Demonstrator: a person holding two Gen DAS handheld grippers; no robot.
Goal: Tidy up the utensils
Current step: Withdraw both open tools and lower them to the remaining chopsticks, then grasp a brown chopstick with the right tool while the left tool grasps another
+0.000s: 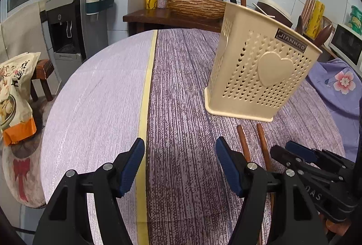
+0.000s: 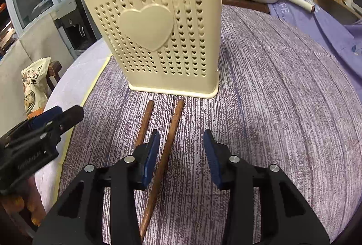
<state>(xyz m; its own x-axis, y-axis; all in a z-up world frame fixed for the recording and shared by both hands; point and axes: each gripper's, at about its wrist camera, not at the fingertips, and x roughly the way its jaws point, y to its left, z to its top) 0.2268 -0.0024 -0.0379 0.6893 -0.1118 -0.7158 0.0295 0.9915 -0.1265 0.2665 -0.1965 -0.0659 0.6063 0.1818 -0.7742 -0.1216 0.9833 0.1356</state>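
The chopsticks [image 2: 172,129] lie on the counter [image 2: 271,109] at lower centre below the beige holder [image 2: 158,41]; centre your half-closed, empty right tongs [image 2: 181,154] over one stick before squeezing, left tongs [image 1: 179,163] wide and empty.

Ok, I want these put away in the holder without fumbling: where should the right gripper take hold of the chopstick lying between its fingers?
Grip the right chopstick mid-shaft, coming down from above with the right gripper and its fingers on either side. It lies flat on the tablecloth, and its twin, the left chopstick, sits close beside it, so a narrow straddle probably avoids catching both. The chopstick holder stands just beyond the tips.
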